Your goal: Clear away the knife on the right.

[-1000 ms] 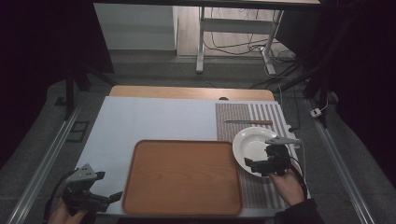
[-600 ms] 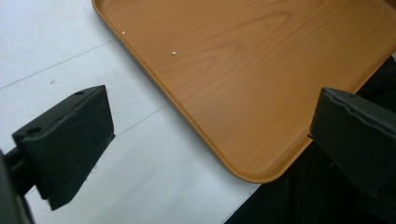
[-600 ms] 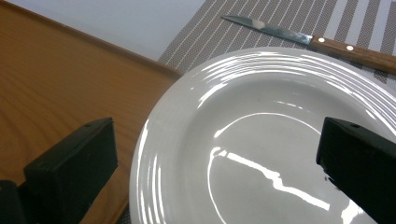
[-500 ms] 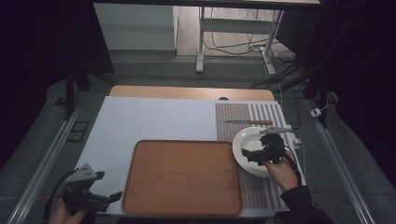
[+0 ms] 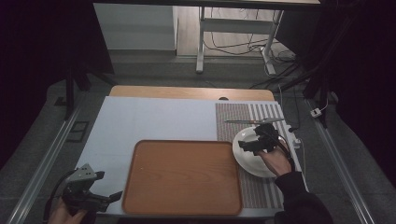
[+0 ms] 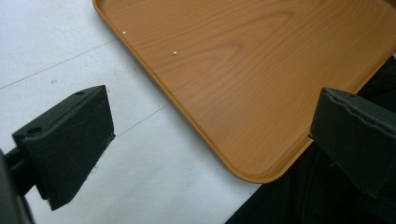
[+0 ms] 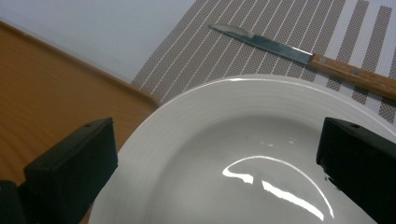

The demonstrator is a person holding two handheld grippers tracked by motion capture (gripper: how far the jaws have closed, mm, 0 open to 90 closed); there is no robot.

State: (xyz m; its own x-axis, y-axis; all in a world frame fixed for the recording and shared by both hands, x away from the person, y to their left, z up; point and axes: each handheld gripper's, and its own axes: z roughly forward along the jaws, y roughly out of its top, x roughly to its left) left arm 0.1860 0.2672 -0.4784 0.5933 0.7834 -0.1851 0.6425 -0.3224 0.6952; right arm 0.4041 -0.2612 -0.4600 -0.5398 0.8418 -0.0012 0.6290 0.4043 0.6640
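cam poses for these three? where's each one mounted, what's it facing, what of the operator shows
High view: fixed above the person's side, facing forward and down on the table; both hands show, with left gripper and right gripper.
Left gripper view: rides the left gripper, looking along its open jaws at the wooden tray corner.
Right gripper view: rides the right gripper, open jaws over the white plate, knife beyond.
Shared: the tray appears in all three views; plate and knife in the high and right gripper views.

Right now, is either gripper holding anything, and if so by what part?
Nothing is held. The right gripper hangs open over the white plate; the left gripper sits open beside the wooden tray.
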